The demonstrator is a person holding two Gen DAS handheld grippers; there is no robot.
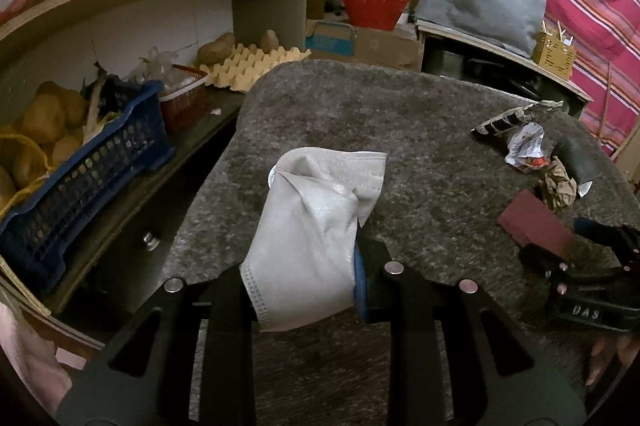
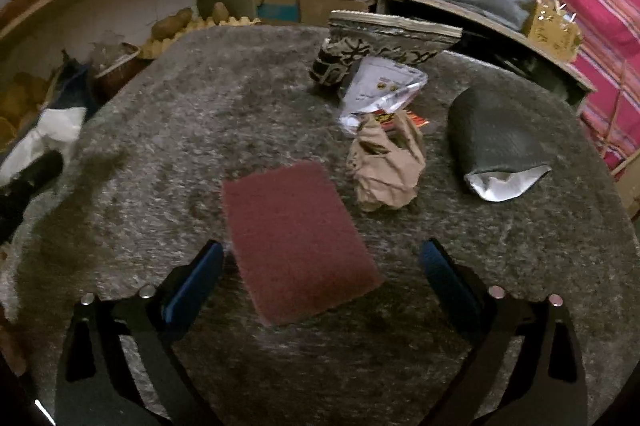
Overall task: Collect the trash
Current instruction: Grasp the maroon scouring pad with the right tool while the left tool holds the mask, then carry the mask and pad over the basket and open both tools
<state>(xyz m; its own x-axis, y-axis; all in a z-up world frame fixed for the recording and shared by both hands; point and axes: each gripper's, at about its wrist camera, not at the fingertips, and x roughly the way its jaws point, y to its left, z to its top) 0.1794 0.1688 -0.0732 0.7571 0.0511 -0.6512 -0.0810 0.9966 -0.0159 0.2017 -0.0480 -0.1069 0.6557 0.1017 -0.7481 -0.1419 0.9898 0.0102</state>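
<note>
Table: grey fuzzy felt-covered tabletop [image 2: 160, 130] fills mid-frame, carrying the litter.
Pad: maroon rectangular scouring pad [image 2: 298, 240], lower centre, lies flat between the wide-spread right gripper [image 2: 320, 274], seemingly next.
Mask: crumpled white face mask [image 1: 308, 238], centre, pinched by the left gripper [image 1: 304, 290], lifted for disposal.

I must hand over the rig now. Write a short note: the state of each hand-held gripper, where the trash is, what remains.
Left hand-held gripper: shut on the face mask, lifted over the grey mat.
Right hand-held gripper: open, hovering around the maroon pad.
On the mat: crumpled brown paper, foil wrapper, dark pouch, patterned packet.
Done: mask picked up.
Left: all the rest; no bin in view.
</note>
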